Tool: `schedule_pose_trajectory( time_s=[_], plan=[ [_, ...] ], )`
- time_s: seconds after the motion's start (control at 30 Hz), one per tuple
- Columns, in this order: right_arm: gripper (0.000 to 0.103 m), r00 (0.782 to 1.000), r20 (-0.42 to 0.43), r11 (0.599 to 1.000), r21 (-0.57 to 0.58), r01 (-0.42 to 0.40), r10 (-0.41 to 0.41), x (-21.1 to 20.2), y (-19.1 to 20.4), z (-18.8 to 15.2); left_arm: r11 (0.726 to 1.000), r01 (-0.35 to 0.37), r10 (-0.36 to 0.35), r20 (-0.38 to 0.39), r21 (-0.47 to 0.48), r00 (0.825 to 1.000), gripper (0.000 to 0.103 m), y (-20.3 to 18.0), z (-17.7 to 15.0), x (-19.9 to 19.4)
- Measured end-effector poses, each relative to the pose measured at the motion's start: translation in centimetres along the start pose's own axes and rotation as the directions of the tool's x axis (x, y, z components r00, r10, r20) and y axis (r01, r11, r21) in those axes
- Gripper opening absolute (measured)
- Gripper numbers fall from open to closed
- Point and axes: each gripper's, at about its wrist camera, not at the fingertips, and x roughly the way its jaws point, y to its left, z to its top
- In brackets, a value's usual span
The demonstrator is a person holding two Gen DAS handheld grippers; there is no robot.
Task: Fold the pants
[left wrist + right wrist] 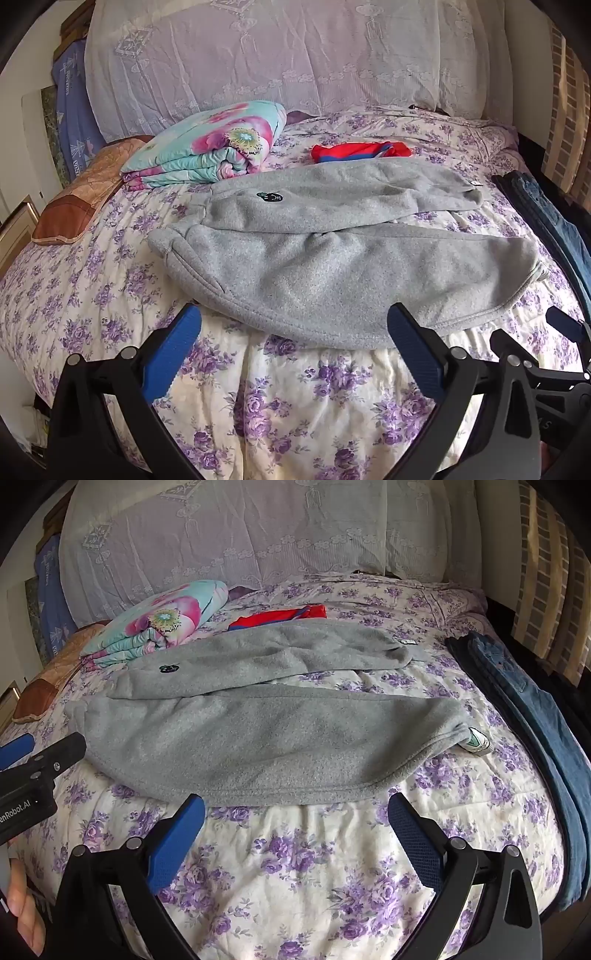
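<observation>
Grey fleece pants (314, 254) lie spread across the bed, waistband at the left, both legs running to the right with a gap between them; they also show in the right wrist view (258, 734). My left gripper (293, 325) is open and empty, just short of the near edge of the near leg. My right gripper (295, 812) is open and empty, also just short of that edge. A white tag (476, 742) sticks out at the near leg's cuff. The left gripper shows at the left of the right wrist view (40, 753).
The bed has a purple-flowered cover (295, 398). A folded floral quilt (214, 144) and a brown pillow (81, 195) lie at the back left. A red and blue garment (358, 151) lies behind the pants. Blue jeans (535, 731) lie along the right edge.
</observation>
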Motion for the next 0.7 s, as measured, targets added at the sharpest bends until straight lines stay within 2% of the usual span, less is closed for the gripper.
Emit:
schedule_pose_trajectory(
  time_s=[0.7],
  plan=[
    [0.1, 1.0, -0.003, 1.0, 0.001, -0.001, 0.001, 0.0, 0.0, -0.1, 1.0, 0.004, -0.004, 0.001, -0.004, 1.0, 0.098, -0.1, -0.1, -0.4]
  ],
)
